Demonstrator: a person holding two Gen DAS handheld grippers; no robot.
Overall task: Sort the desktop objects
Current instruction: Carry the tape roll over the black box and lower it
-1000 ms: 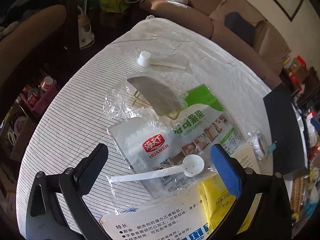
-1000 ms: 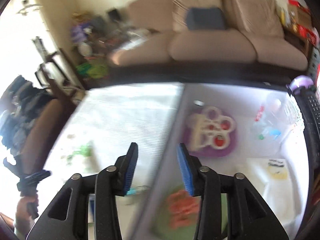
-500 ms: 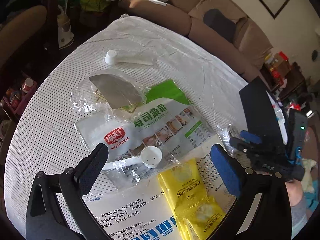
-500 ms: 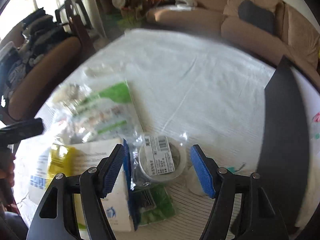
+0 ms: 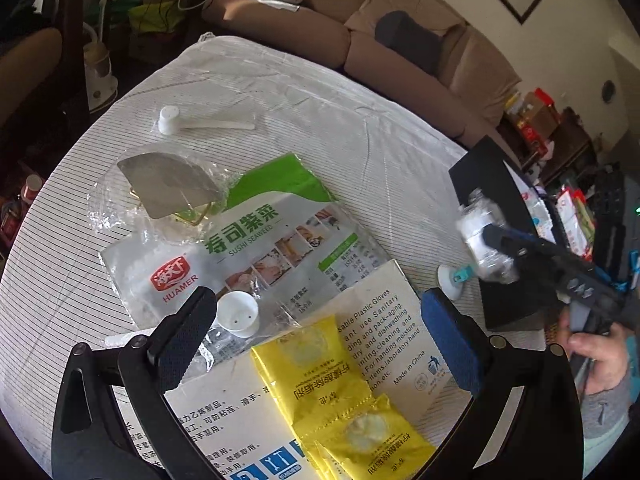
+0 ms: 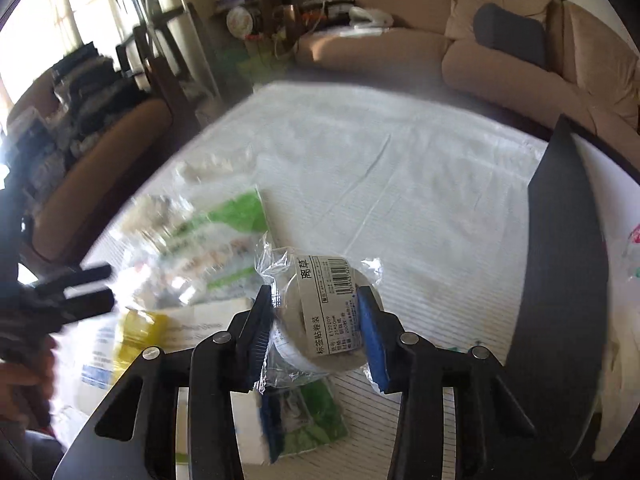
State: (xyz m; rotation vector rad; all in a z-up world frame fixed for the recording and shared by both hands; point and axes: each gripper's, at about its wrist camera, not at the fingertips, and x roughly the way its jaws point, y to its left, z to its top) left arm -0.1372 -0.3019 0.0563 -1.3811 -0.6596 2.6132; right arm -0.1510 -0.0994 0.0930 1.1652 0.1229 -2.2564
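The right gripper (image 6: 316, 316) is clamping a wrapped roll of label tape (image 6: 326, 314) between its two blue pads, the roll sitting raised off the striped tablecloth (image 6: 400, 200). In the left wrist view the same roll (image 5: 486, 240) is showing at the far right, held just in front of a black board (image 5: 492, 184). The left gripper (image 5: 316, 320) is hovering with its fingers spread wide and nothing between them. Below it are lying a yellow sachet strip (image 5: 332, 396) on a printed glove packet (image 5: 384, 332), and a white scoop (image 5: 238, 314) resting on a sushi seaweed bag (image 5: 256, 240). Farther off, a metal scraper in clear wrap (image 5: 168, 184) is overlapping the bag's far left corner, and a second white scoop (image 5: 192, 122) is lying well apart beyond it. A small white and teal piece (image 5: 454, 278) is sitting near the board
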